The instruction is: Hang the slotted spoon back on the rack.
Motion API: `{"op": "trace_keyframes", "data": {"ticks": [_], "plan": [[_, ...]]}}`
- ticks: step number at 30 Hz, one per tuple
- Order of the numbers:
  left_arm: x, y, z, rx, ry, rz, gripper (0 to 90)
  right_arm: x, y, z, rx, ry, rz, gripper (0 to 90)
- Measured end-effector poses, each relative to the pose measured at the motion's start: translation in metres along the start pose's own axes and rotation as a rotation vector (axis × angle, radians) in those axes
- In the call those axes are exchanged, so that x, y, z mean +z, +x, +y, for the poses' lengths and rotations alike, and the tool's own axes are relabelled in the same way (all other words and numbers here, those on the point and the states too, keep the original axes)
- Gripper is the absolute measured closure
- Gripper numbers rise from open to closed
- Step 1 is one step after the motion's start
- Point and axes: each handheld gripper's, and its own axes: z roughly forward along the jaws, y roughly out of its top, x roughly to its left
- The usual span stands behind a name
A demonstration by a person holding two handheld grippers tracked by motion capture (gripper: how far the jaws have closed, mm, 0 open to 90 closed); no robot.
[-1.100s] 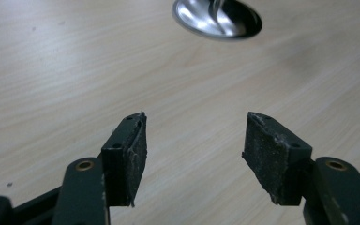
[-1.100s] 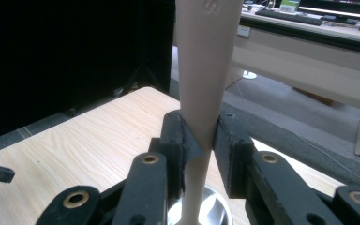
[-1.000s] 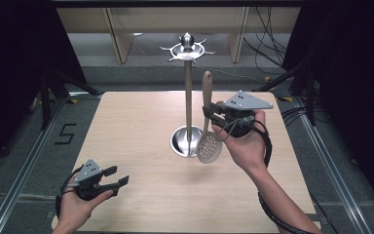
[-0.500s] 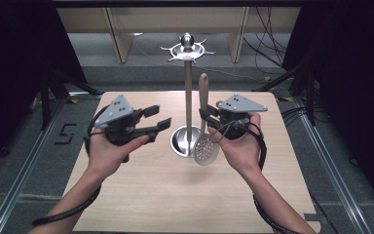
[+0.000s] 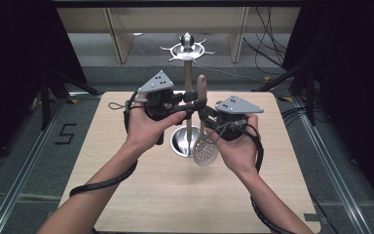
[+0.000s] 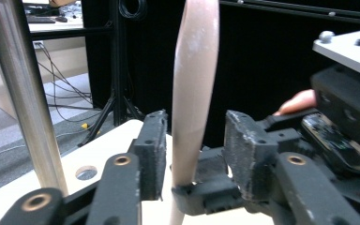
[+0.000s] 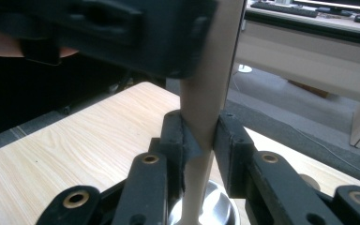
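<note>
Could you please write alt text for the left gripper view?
The left claw stands open around the pale handle of a slotted spoon, which the right claw grips just below. A metal stand pole rises at left.

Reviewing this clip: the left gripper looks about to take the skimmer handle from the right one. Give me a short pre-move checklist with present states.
1. Right gripper shut on the skimmer handle: ok.
2. Handle sits between the left gripper jaws: ok.
3. Left gripper closed on the handle: not ok, a gap shows at the jaw on the view's right side.
4. Skimmer hangs upright, perforated head down: ok.
5. Skimmer head clear of the rack's steel base: cannot tell, they overlap in the high view.
6. Rack pole outside the left gripper's jaws: ok.
</note>
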Motion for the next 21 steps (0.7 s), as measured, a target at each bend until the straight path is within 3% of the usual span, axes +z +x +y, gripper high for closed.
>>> {"op": "trace_keyframes", "data": {"ticks": [1,7,9,13,16,21], "plan": [[0.001,0.0,0.0,-0.001,0.003,-0.002,62.7,0.001,-0.001,0.0,-0.026,-0.005,0.003,74.8],[0.005,0.001,0.003,0.017,0.008,0.012,71.8,0.001,0.001,0.001,-0.024,-0.007,-0.006,74.8],[0.005,0.0,0.004,0.045,0.009,0.031,73.2,0.002,0.002,0.001,-0.011,-0.012,-0.009,74.7],[0.003,0.0,0.008,0.039,0.002,0.018,73.8,-0.001,0.002,0.002,-0.026,-0.033,-0.013,73.8],[0.003,0.0,0.01,0.054,0.012,0.026,73.8,-0.004,0.004,0.001,-0.046,-0.03,-0.029,60.2],[0.006,0.004,0.013,0.071,0.025,0.042,73.8,-0.015,0.001,-0.013,-0.055,-0.001,-0.043,53.1]]}}
